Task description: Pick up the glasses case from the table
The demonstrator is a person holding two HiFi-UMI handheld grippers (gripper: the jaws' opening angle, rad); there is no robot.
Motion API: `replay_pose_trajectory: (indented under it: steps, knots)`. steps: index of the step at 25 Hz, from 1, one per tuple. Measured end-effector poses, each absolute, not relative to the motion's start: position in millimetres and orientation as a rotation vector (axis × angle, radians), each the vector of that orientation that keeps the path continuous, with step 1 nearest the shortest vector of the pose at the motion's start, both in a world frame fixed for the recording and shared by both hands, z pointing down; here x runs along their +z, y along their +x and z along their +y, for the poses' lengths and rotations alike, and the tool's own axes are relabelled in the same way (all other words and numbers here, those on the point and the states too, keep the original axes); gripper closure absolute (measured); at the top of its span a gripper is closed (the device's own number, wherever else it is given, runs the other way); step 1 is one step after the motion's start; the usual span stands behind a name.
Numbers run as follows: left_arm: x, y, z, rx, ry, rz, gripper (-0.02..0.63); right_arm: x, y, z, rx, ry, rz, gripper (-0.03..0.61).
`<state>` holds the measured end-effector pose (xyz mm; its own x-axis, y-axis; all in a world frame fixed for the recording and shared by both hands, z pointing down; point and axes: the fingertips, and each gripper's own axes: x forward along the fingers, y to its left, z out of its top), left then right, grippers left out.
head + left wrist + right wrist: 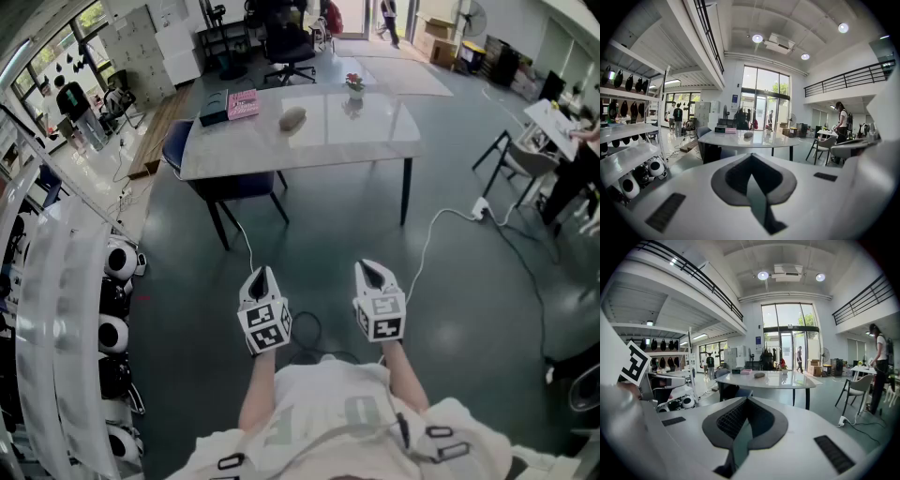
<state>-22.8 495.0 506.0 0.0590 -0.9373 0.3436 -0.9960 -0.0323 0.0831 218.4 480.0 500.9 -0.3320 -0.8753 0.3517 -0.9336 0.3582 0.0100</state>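
The glasses case (292, 118) is a grey-brown oval lying on the white table (375, 131) far ahead of me, near the table's middle. In the left gripper view the glasses case (748, 134) is small and distant, and the same holds for the glasses case (760, 375) in the right gripper view. My left gripper (263, 277) and right gripper (373, 272) hang side by side over the dark floor, well short of the table. The left gripper (751, 157) and the right gripper (745, 400) both have their jaws closed together with nothing between them.
On the table lie a pink book (242, 104), a dark box (214, 108) and a small flower pot (354, 86). A blue chair (202, 178) is tucked in at the table's left. A white rack (56, 309) lines the left; a cable (431, 234) crosses the floor.
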Motion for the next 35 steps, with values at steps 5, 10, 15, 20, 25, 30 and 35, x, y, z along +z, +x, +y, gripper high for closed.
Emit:
replay_pose_trajectory:
  steps: [5, 10, 15, 20, 25, 30, 35]
  knots:
    - [507, -20, 497, 0.281, 2.043, -1.935, 0.611, 511, 207, 489, 0.325, 1.57, -2.35, 0.577]
    - [513, -25, 496, 0.267, 2.029, -1.928, 0.611, 514, 204, 488, 0.295, 1.559, -2.361, 0.577]
    - [513, -27, 489, 0.252, 2.027, -1.916, 0.611, 511, 207, 482, 0.349, 1.588, -2.382, 0.577]
    - [515, -24, 475, 0.25, 2.021, -1.888, 0.611, 510, 210, 472, 0.356, 1.583, -2.36, 0.577]
    - [515, -22, 456, 0.244, 2.041, -1.874, 0.611, 510, 207, 457, 0.35, 1.577, -2.353, 0.577]
    - [512, -19, 433, 0.231, 2.03, -1.858, 0.611, 509, 207, 441, 0.337, 1.538, -2.346, 0.577]
    - [516, -19, 385, 0.224, 2.02, -1.839, 0.611, 514, 207, 400, 0.312, 1.541, -2.328, 0.577]
